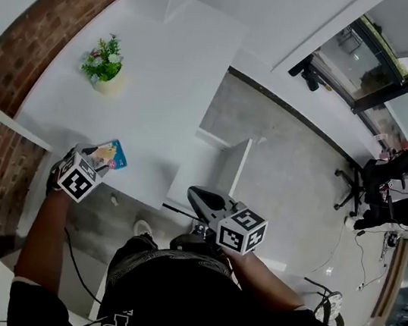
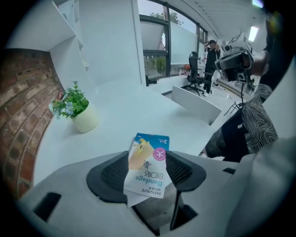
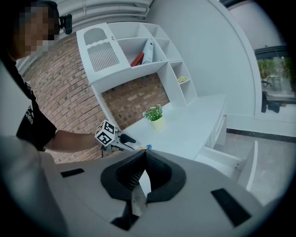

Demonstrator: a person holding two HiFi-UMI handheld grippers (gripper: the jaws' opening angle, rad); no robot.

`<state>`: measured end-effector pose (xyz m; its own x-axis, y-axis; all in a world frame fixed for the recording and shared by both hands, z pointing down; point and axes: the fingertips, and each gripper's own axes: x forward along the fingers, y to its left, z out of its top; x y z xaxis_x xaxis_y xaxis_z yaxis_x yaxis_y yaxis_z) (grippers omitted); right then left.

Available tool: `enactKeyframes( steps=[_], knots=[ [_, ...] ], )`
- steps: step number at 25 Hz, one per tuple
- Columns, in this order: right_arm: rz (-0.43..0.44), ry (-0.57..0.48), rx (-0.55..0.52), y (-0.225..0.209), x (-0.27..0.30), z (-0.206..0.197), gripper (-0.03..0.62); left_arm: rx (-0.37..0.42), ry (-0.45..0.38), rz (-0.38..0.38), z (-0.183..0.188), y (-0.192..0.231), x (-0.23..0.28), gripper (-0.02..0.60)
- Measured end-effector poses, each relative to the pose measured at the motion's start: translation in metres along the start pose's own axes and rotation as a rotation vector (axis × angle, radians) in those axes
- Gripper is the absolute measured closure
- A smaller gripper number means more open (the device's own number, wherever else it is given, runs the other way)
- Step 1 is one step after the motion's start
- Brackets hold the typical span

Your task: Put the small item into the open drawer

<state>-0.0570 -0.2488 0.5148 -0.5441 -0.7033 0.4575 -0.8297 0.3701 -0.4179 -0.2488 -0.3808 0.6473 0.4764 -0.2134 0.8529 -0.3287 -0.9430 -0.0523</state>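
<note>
The small item is a flat bandage packet point(image 1: 115, 155) point(image 2: 147, 163), blue and white, lying on the white desk point(image 1: 168, 76) near its front edge. My left gripper point(image 1: 102, 156) point(image 2: 148, 172) points down at it, open, one pad on either side of the packet. I cannot see the pads pressing on it. The open white drawer point(image 1: 222, 170) point(image 3: 233, 159) sticks out from the desk's right part. My right gripper point(image 1: 197, 194) point(image 3: 144, 155) hangs in front of that drawer, shut, with nothing held. From the right gripper view the left gripper point(image 3: 131, 139) shows over the desk.
A potted plant point(image 1: 104, 66) point(image 2: 76, 110) point(image 3: 155, 115) stands farther back on the desk. White shelving point(image 3: 138, 51) rises against a brick wall point(image 1: 24, 38). Office chairs point(image 1: 372, 189) stand on the grey floor to the right. A person stands far off by the windows point(image 2: 212, 55).
</note>
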Motion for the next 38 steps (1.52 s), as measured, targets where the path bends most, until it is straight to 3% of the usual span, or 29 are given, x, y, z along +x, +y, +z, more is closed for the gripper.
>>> enactKeyframes(
  steps=[8, 16, 19, 28, 31, 38],
  knots=[
    [-0.031, 0.012, 0.023, -0.016, 0.001, -0.002, 0.589, 0.120, 0.168, -0.140, -0.022, -0.005, 0.033, 0.229],
    [-0.053, -0.010, 0.050, -0.029, 0.003, 0.001, 0.589, 0.252, 0.356, -0.198, -0.031, -0.006, 0.054, 0.213],
    [-0.061, -0.021, 0.055, -0.033, 0.003, 0.000, 0.589, 0.290, 0.376, -0.194, -0.022, -0.001, 0.058, 0.207],
    [-0.120, -0.057, 0.103, -0.048, -0.017, -0.009, 0.589, 0.272, 0.470, -0.294, -0.027, -0.006, 0.068, 0.192],
    [-0.133, -0.062, 0.115, -0.051, -0.024, -0.014, 0.589, 0.283, 0.547, -0.306, -0.032, -0.007, 0.061, 0.186],
    [-0.144, -0.071, 0.119, -0.057, -0.038, -0.014, 0.589, 0.282, 0.557, -0.282, -0.027, -0.007, 0.061, 0.187]
  ],
)
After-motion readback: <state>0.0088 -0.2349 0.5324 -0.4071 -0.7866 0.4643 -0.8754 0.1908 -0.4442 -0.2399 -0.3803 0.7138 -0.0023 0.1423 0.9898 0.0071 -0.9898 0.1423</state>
